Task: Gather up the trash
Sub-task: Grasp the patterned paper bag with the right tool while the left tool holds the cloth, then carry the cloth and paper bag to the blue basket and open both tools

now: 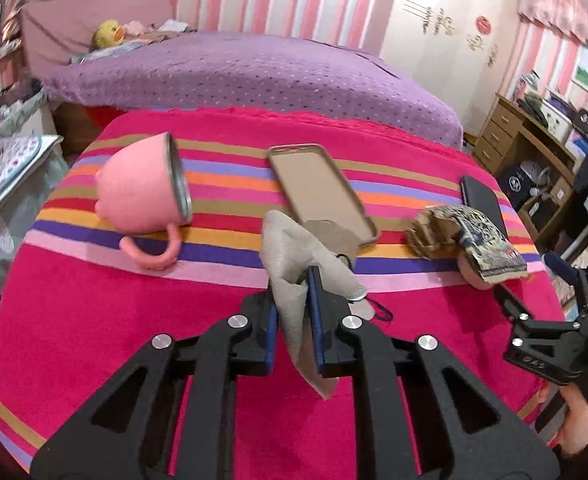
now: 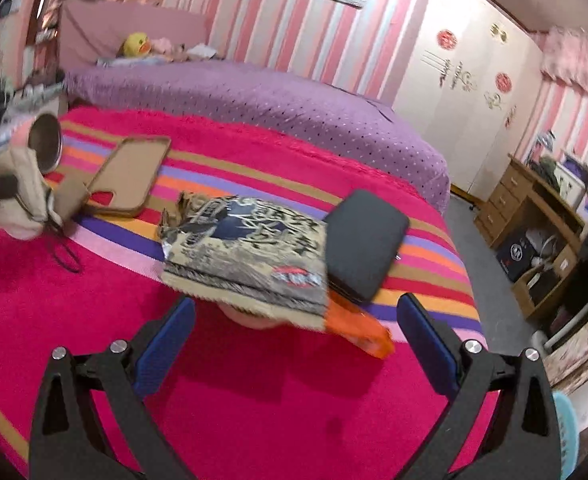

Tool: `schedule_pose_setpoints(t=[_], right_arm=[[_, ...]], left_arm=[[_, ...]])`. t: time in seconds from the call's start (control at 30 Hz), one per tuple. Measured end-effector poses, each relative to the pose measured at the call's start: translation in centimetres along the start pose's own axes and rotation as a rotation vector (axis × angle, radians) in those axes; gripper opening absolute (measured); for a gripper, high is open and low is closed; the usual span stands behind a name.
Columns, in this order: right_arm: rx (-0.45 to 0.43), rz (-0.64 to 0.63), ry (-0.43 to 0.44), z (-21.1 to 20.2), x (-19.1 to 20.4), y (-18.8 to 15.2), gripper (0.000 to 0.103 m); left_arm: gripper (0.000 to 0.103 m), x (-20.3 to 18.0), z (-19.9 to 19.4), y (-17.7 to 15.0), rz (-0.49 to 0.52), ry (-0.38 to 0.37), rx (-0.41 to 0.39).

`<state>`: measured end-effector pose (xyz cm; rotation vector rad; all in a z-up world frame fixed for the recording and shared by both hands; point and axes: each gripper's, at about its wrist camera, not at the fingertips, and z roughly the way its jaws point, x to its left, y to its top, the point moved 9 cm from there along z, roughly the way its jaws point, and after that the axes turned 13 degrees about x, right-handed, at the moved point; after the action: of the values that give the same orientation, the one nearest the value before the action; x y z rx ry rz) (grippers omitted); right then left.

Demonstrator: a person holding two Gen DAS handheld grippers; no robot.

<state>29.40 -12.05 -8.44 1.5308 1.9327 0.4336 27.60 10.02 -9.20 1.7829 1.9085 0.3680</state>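
My left gripper (image 1: pixel 293 284) is shut on a grey face mask (image 1: pixel 290 248) with black ear loops and holds it just above the striped pink cloth (image 1: pixel 134 312). A crumpled beige and blue snack wrapper (image 2: pixel 246 252) lies right in front of my right gripper (image 2: pixel 294 320), which is open. The wrapper's near edge reaches in between the blue pads (image 2: pixel 166 332) without touching them. An orange wrapper (image 2: pixel 358 330) pokes out beneath it on the right. In the left wrist view the same snack wrapper (image 1: pixel 470 236) lies at the right.
A pink cup (image 1: pixel 142 188) lies on its side at the left. A tan phone case (image 1: pixel 322 192) lies in the middle, and a black flat case (image 2: pixel 366 240) behind the wrapper. A purple bed (image 1: pixel 254 76) is beyond the table, and wooden drawers (image 2: pixel 534 216) stand at the right.
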Motion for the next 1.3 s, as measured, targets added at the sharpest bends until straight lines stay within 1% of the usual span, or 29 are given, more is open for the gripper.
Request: schedule_pose_setpoints(t=[0.1, 0.2, 0.27, 0.33, 0.37, 0.4, 0.43, 0.47, 0.53, 0.6, 0.73, 0.83, 0.9, 1.03, 1.17, 1.3], right_arm=[[0.007, -0.05, -0.029, 0.6, 1.2, 1.1, 0.098], [0.013, -0.076, -0.031, 0.9, 2.0, 2.0, 0.097], [-0.001, -0.084, -0.017, 0.5, 2.3, 2.5, 0.091], [0.01, -0.084, 0.019, 0.4, 2.5, 2.6, 0.067], [0.015, -0.083, 0.037, 0.5, 2.7, 2.6, 0.058], [0.02, -0.08, 0.062, 0.5, 2.8, 2.6, 0.043], [0.021, -0.075, 0.079, 0.5, 2.7, 2.5, 0.034], [0.015, -0.07, 0.095, 0.4, 2.6, 2.4, 0.032], [0.002, -0.072, 0.117, 0.0, 2.5, 2.1, 0.022], [-0.013, -0.072, 0.124, -0.3, 2.2, 1.9, 0.014], [-0.065, -0.016, 0.149, -1.7, 0.4, 1.9, 0.008], [-0.089, 0.03, 0.173, -2.7, -1.6, 1.8, 0.007], [-0.1, 0.048, 0.174, -3.4, -2.6, 1.5, 0.007], [-0.095, 0.086, 0.178, -4.0, -4.6, 0.4, 0.006], [-0.069, 0.131, 0.185, -3.2, -6.4, -1.1, 0.006], [-0.072, 0.158, 0.205, -3.0, -7.0, -1.5, 0.004]], left_arm=[[0.012, 0.3, 0.4, 0.0, -0.007, -0.003, 0.008], [0.012, 0.2, 0.4, 0.0, 0.001, 0.0, 0.007], [0.012, 0.2, 0.3, 0.1, -0.001, -0.002, 0.003], [0.012, 0.3, 0.2, 0.1, -0.006, -0.002, -0.001], [0.012, 0.4, 0.2, 0.2, -0.008, 0.0, -0.003], [0.012, 0.4, 0.1, 0.1, -0.009, 0.002, -0.005], [0.012, 0.5, 0.1, 0.1, -0.01, 0.003, -0.006], [0.012, 0.5, 0.1, 0.0, -0.01, 0.003, -0.007], [0.012, 0.4, 0.0, -0.1, -0.008, 0.006, -0.01], [0.012, 0.2, -0.2, -0.1, -0.007, 0.006, -0.014], [0.011, -0.6, -0.7, 0.2, 0.002, -0.001, -0.03], [0.01, -1.2, -1.2, 0.2, 0.019, -0.006, -0.043], [0.01, -2.1, -1.4, 0.2, 0.039, -0.002, -0.046], [0.01, -3.8, -2.0, 0.0, 0.074, 0.002, -0.059], [0.01, -4.9, -1.7, -0.4, 0.097, 0.005, -0.054], [0.009, -5.3, -1.4, -0.4, 0.106, 0.019, -0.052]])
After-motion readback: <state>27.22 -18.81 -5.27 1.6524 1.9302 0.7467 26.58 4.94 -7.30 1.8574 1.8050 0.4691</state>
